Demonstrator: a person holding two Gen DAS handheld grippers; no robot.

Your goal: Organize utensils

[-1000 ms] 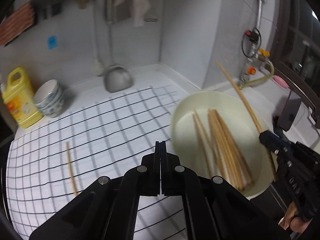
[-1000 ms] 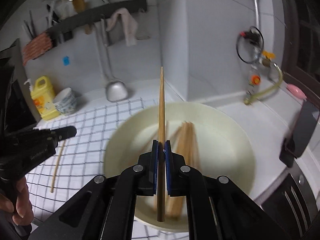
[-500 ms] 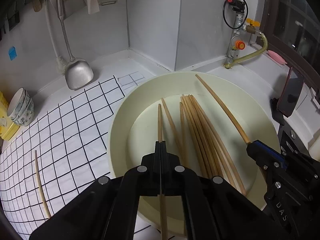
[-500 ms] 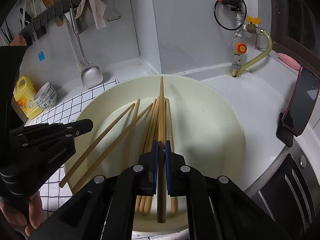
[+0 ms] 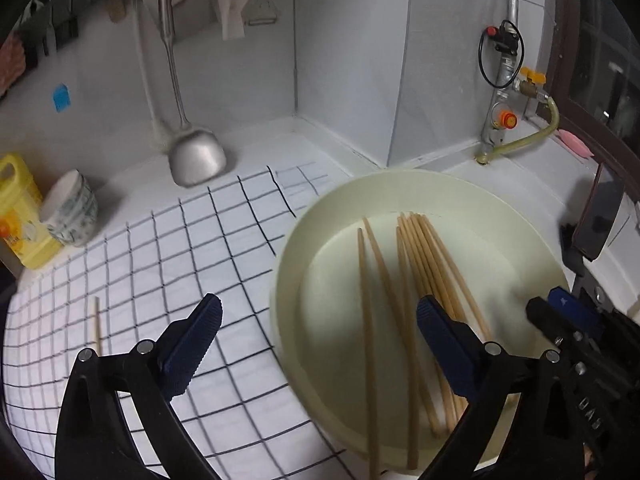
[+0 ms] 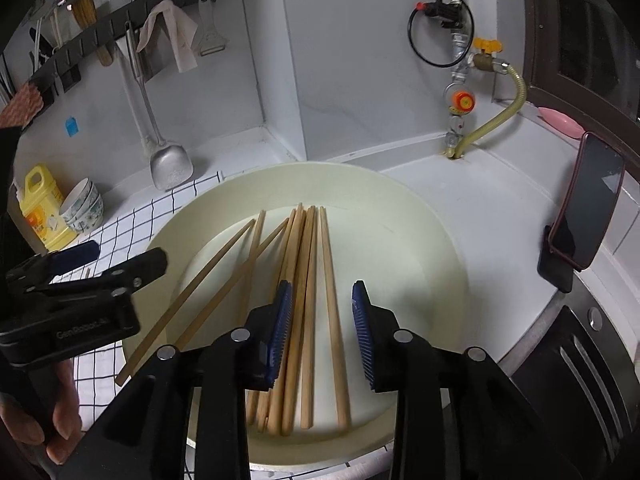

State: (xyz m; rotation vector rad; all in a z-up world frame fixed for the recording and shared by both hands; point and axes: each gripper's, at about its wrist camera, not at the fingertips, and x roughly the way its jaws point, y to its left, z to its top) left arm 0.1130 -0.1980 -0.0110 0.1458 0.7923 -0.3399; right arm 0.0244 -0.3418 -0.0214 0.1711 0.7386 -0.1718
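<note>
Wooden chopsticks [image 6: 308, 280] are lying in the cream basin [image 6: 424, 248], long axes running 6-to-12 in the right wrist view, tips pointing at 12; two more are slanting toward 1. We're holding the right gripper [image 6: 322, 304] jaws apart, empty, over the bundle. Left gripper [image 5: 318, 320] jaws are gaping wide, empty. One chopstick [image 5: 96, 324] is lying on the grid mat [image 5: 160, 264] at 9.

Left gripper [image 5: 316, 318] and right gripper [image 6: 322, 294], jaws apart.
</note>
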